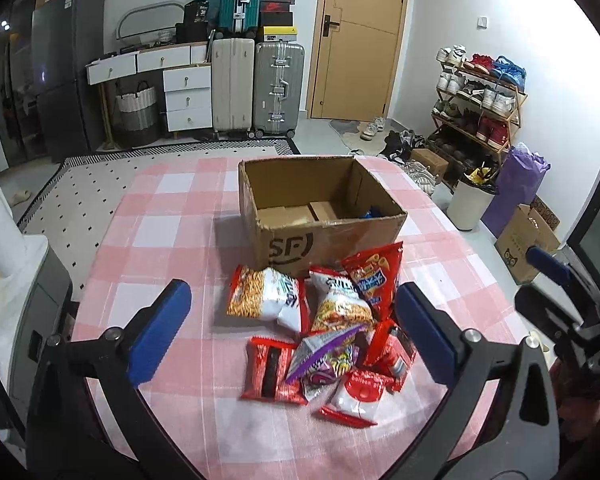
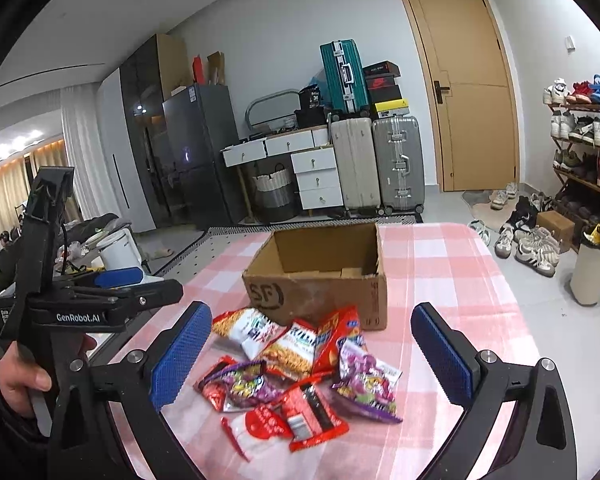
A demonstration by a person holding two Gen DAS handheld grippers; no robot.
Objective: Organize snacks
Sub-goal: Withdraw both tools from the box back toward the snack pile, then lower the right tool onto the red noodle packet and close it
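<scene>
A pile of snack bags [image 1: 320, 332] lies on the pink checked tablecloth [image 1: 160, 216], in front of an open cardboard box [image 1: 320, 216] marked SF. The pile has white-and-orange noodle snack bags [image 1: 264, 296], a red chip bag [image 1: 374, 276], purple candy bags [image 2: 366, 380] and red packets [image 1: 270, 370]. The box [image 2: 320, 276] holds a small blue item [image 1: 370, 213]. My left gripper [image 1: 296, 332] is open and empty, just above the pile's near side. My right gripper [image 2: 312, 356] is open and empty, over the pile. The left gripper also shows at the left of the right wrist view [image 2: 112, 292].
Suitcases [image 1: 256, 88], white drawers [image 1: 184, 92] and a fridge [image 1: 68, 72] stand at the far wall by a wooden door [image 1: 360, 40]. A shoe rack [image 1: 480, 100], a white bin [image 1: 472, 200] and a purple bag [image 1: 516, 188] are right of the table.
</scene>
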